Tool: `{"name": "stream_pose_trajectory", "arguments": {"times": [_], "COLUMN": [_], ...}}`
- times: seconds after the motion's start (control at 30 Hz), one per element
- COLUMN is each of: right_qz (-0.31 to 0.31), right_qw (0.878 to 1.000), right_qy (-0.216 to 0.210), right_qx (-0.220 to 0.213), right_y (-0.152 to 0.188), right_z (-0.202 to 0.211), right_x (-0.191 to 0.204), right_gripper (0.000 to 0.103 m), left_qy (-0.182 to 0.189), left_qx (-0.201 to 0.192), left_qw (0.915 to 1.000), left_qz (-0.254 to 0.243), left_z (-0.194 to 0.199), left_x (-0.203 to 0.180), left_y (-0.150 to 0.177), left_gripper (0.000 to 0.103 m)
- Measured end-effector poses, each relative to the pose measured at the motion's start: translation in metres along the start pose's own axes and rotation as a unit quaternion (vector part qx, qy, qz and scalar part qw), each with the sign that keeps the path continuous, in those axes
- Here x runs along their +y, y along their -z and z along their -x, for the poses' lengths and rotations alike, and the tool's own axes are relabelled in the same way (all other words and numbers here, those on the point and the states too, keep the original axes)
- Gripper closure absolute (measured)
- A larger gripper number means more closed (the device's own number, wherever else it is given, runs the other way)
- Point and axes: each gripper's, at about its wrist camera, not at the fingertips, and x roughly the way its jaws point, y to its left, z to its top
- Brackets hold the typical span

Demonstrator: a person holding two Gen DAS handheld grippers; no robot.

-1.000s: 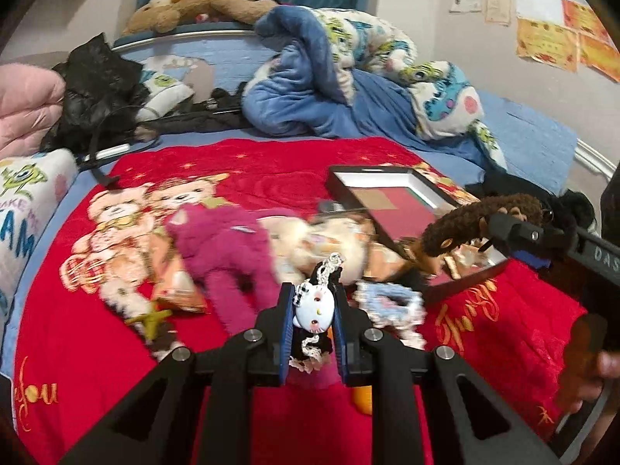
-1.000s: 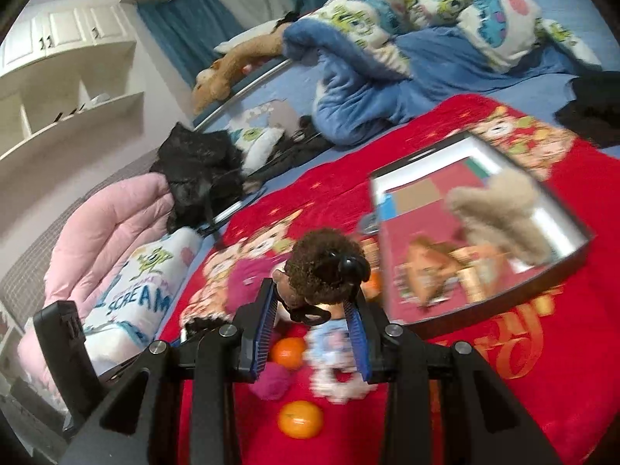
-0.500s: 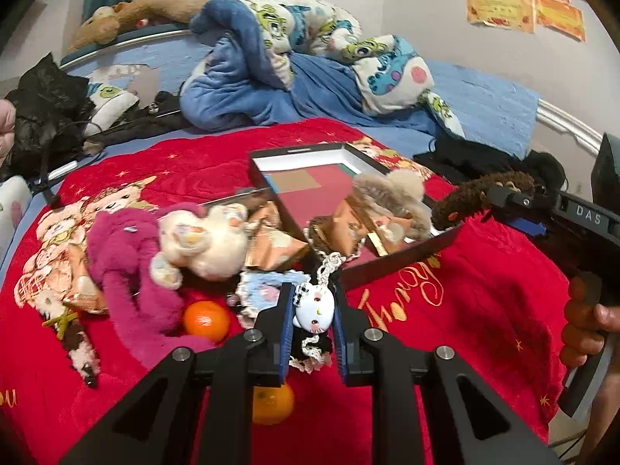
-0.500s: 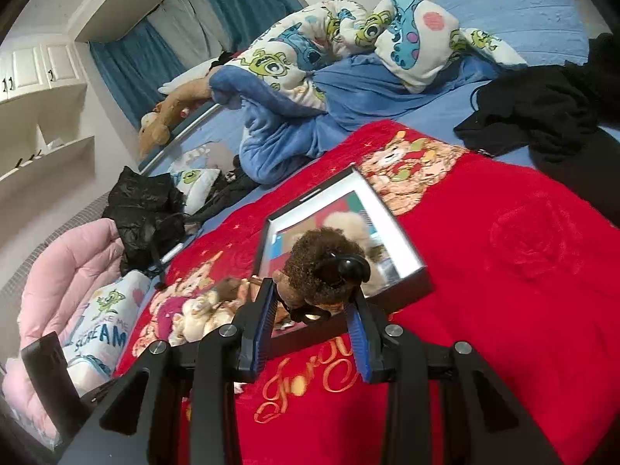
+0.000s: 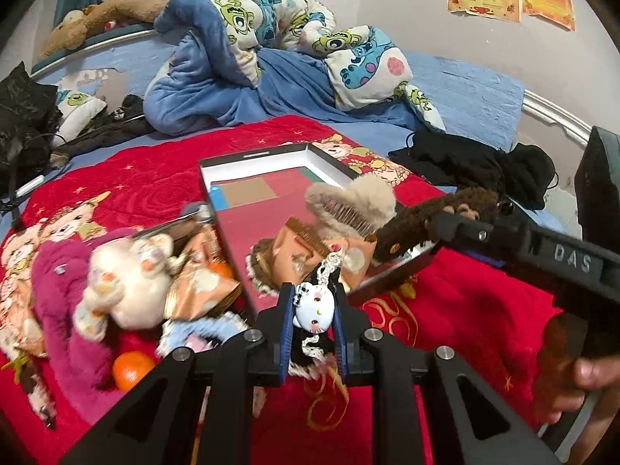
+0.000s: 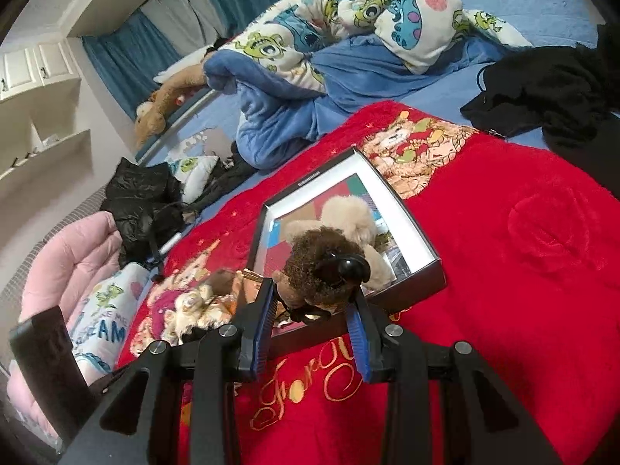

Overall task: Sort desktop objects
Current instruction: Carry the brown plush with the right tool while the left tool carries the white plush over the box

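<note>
The white cat-face charm [image 5: 313,305], with its beaded chain and a dark lacy scrap hanging under it, sits pinched between the blue pads of the left tongs [image 5: 312,306], which are clamped on it low in the left wrist view, at about 6 o'clock from the shallow black box [image 5: 267,154]. The brown curly plush toy [image 6: 323,267] is clamped in the right tongs [image 6: 314,302]; from the left wrist view it reaches in from 3 o'clock, its end just over the box's near right corner.

The box lies on a red blanket [image 6: 503,232] spread over a bed. Inside it rest a beige fluffy toy [image 5: 356,201], a wooden comb [image 5: 306,234] and a shiny tan packet [image 5: 294,252].

At 9 o'clock from the box lies a heap: a cream plush [image 5: 128,271] on top of a magenta plush [image 5: 66,290], with another tan packet [image 5: 201,286] beside them and a pale blue frilly item [image 5: 201,329] just below. An orange [image 5: 131,368] sits at the heap's near edge, and a second one is partly hidden behind the packet.

At 12 o'clock a blue cartoon-print quilt [image 5: 271,38] is bunched up; black clothing [image 5: 476,162] lies at 2 o'clock. A person's hand [image 5: 589,383] grips the right tool's handle at the right edge.
</note>
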Motion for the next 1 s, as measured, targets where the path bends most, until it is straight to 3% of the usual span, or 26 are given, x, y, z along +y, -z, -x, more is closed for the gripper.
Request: {"name": "stream_pose_trajectory", "arguments": {"times": [0.5, 0.8, 1.0], "right_qz": [0.006, 0.015, 0.005], "right_qw": [0.999, 0.997, 0.997], "right_qy": [0.028, 0.047, 0.055], "right_qx": [0.036, 0.064, 0.062], "right_y": [-0.010, -0.007, -0.006], "right_z": [-0.044, -0.075, -0.068], "right_x": [0.001, 0.007, -0.002], "right_gripper": [0.069, 0.070, 0.070], "left_qy": [-0.004, 0.002, -0.005], "left_qx": [0.020, 0.025, 0.022], "left_qw": [0.9996, 0.9989, 0.9990], "left_qz": [0.022, 0.040, 0.038], "left_z": [-0.068, -0.083, -0.086], "left_x": [0.010, 0.018, 0.018], "left_y": [-0.016, -0.014, -0.014], "left_gripper": [0.084, 0.084, 0.084]}}
